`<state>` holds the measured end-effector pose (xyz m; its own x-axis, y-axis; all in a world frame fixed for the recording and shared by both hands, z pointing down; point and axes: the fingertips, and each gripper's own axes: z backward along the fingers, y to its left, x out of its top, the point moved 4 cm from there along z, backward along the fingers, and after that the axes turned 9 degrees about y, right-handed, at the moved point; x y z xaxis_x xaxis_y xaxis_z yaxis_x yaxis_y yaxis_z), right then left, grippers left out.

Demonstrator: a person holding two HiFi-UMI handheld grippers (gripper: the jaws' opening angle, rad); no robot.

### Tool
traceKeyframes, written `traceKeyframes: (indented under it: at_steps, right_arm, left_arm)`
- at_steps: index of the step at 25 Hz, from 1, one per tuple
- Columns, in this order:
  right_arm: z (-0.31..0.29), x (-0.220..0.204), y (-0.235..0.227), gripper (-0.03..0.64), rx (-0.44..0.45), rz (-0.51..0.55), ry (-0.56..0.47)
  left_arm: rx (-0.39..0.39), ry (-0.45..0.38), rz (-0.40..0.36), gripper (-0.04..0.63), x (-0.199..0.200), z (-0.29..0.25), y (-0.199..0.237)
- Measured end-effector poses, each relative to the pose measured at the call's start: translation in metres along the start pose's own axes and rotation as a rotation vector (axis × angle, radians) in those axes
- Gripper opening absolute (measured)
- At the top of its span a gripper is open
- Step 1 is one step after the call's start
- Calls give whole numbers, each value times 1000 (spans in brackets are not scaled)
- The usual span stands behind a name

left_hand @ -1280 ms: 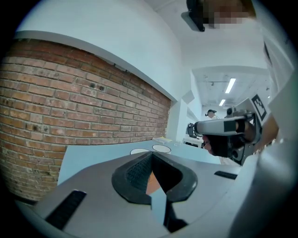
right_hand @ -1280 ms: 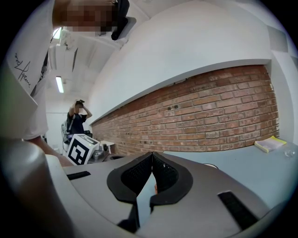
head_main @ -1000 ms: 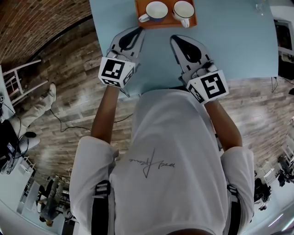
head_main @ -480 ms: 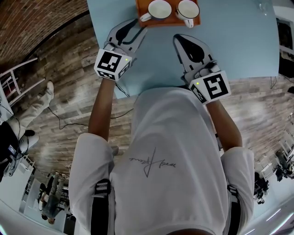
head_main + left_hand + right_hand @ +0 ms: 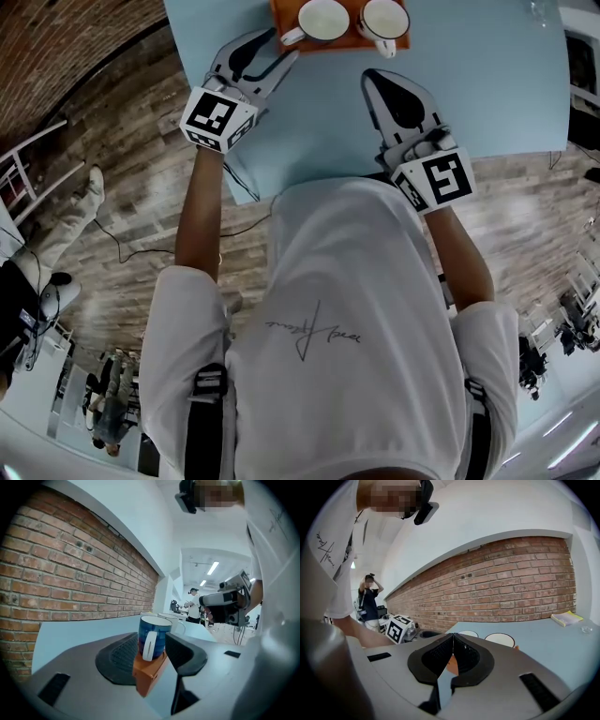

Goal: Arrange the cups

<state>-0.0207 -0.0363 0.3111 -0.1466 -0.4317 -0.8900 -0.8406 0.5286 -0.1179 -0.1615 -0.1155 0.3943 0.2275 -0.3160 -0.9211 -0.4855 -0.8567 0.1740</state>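
An orange tray (image 5: 342, 45) sits on the far part of the light blue table (image 5: 487, 84) and carries two cups. The left cup (image 5: 321, 19) is blue outside with a white handle (image 5: 149, 645); the right cup (image 5: 382, 19) is white. My left gripper (image 5: 281, 44) is at the tray's near left corner (image 5: 149, 671), its jaws opening, with that corner and the blue cup (image 5: 153, 632) between them and the pads apart from both. My right gripper (image 5: 372, 77) is shut and empty, short of the tray below the white cup (image 5: 500, 640).
A yellowish book (image 5: 566, 618) and a small clear glass (image 5: 586, 629) lie far right on the table. The table's near edge runs just under my wrists. A brick wall stands behind, and a white chair (image 5: 28, 159) is on the wooden floor at left.
My left gripper has moved forward to the tray's corner and its jaws have gone from shut to wide apart. The right gripper has shifted only slightly and stays shut.
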Motion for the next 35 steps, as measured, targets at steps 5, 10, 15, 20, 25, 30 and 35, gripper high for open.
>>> traceKeyframes:
  at_steps: [5, 10, 15, 20, 25, 30, 35]
  right_arm:
    - [-3, -6, -6, 21, -16, -10, 21]
    - [-7, -7, -10, 21, -21, -19, 30]
    - [-13, -8, -12, 21, -23, -25, 38]
    - [-15, -11, -17, 21, -25, -26, 58]
    - [-19, -11, -17, 21, -27, -25, 71]
    - [-22, -10, -18, 21, -22, -19, 68]
    - [-25, -9, -16, 21, -25, -23, 70]
  left_arm:
    - [-37, 4, 3, 166, -8, -9, 8]
    - [-69, -4, 8, 166, -12, -16, 8]
    - [-73, -7, -8, 166, -17, -20, 9]
    - [-80, -16, -39, 166, -19, -25, 7]
    - [-72, -42, -18, 165, -18, -26, 11]
    - [-81, -42, -45, 164, -17, -31, 9]
    - [-92, -48, -44, 150, -16, -30, 7]
